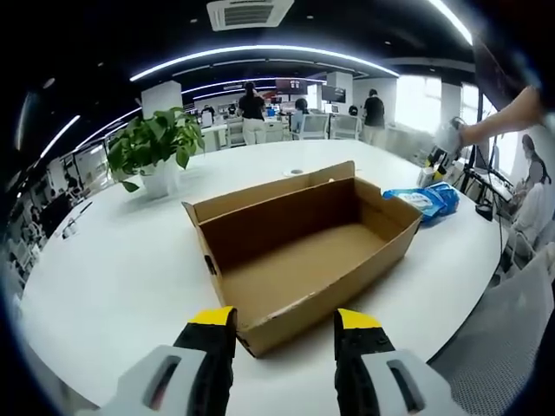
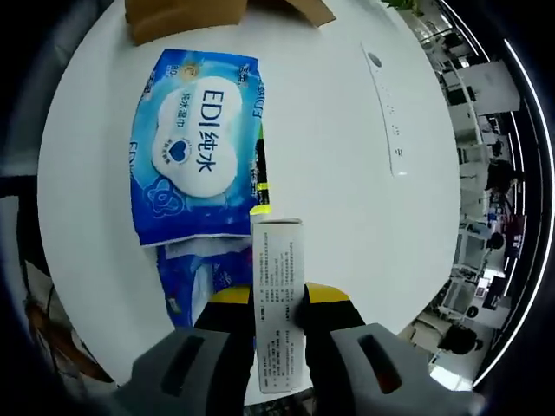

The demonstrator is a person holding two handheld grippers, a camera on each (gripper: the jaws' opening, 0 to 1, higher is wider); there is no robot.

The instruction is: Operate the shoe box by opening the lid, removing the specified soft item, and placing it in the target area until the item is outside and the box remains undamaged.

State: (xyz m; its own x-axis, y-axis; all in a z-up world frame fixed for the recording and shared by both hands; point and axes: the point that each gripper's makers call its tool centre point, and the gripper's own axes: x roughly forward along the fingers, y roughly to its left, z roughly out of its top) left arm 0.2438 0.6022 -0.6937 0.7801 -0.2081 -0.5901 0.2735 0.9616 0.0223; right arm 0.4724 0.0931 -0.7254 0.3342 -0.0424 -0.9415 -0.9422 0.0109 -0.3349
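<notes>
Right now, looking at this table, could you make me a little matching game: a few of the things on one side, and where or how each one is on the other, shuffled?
Things:
1. cardboard box
2. blue tissue pack
3. potted plant
4. white carton

Places or states:
A. clamped between the right gripper jaws
B. open on top, nothing visible inside
C. lying flat on the white table, label up
D. standing beyond the box's far left corner

Pairs: 1-B, 2-C, 3-D, 4-A
</notes>
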